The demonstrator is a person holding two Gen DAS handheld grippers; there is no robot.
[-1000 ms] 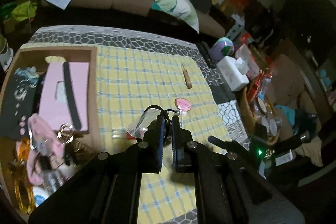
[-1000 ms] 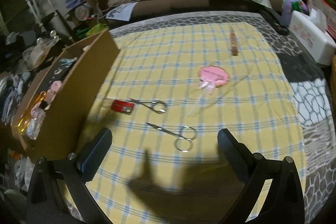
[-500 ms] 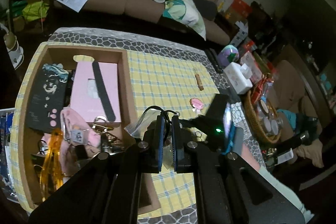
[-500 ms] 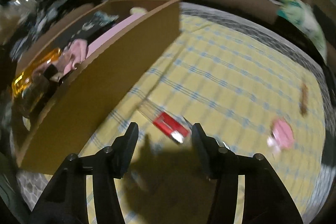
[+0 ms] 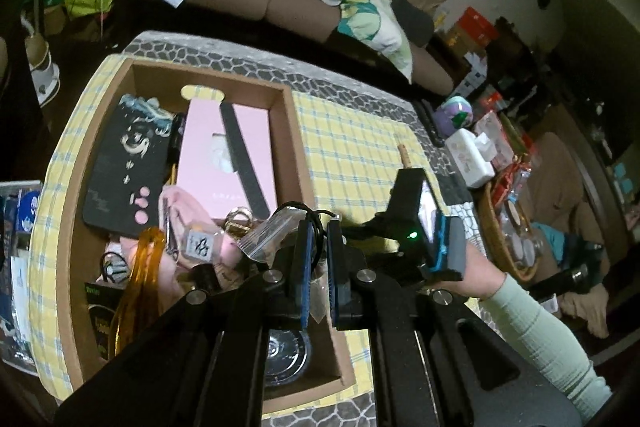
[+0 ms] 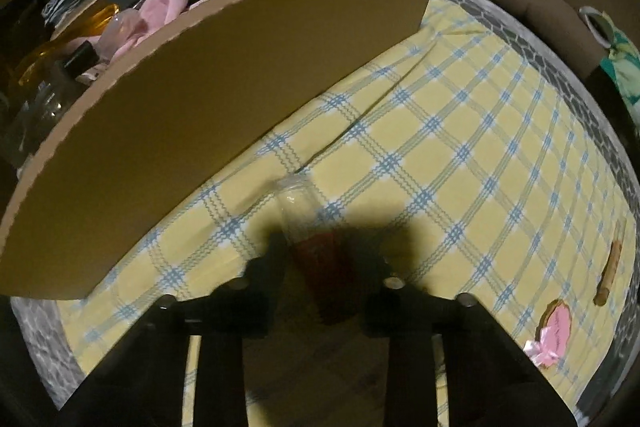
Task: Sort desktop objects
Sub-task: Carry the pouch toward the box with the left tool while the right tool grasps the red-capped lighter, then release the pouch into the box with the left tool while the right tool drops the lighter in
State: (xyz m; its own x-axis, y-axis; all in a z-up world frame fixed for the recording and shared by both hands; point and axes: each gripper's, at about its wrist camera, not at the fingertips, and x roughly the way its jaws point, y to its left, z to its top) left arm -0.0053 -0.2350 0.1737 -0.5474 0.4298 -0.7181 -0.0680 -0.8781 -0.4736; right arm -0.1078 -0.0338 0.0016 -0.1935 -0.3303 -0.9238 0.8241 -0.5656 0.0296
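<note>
My left gripper [image 5: 318, 231] is shut on a clear zip bag [image 5: 268, 233] with a black cord and holds it over the near right part of the cardboard box [image 5: 294, 131]. The box holds a pink case [image 5: 208, 163], a black card, pink cloth and an orange loop. My right gripper [image 6: 326, 267] is low over the yellow check cloth [image 6: 460, 155], its fingers [image 6: 264, 263] on either side of a clear tube with a red cap [image 6: 320, 251], beside the box wall [image 6: 224, 99]. It also shows in the left wrist view [image 5: 424, 219].
A brown stick [image 6: 608, 275] and a pink bow trinket [image 6: 554, 327] lie on the cloth to the right. A white tissue box [image 5: 470, 159] and a wicker basket [image 5: 496, 247] stand at the table's right edge. A sofa is behind.
My left gripper has lifted the bag and carried it left over the box. My right gripper has dropped down and forward, narrowing around the red-capped tube.
</note>
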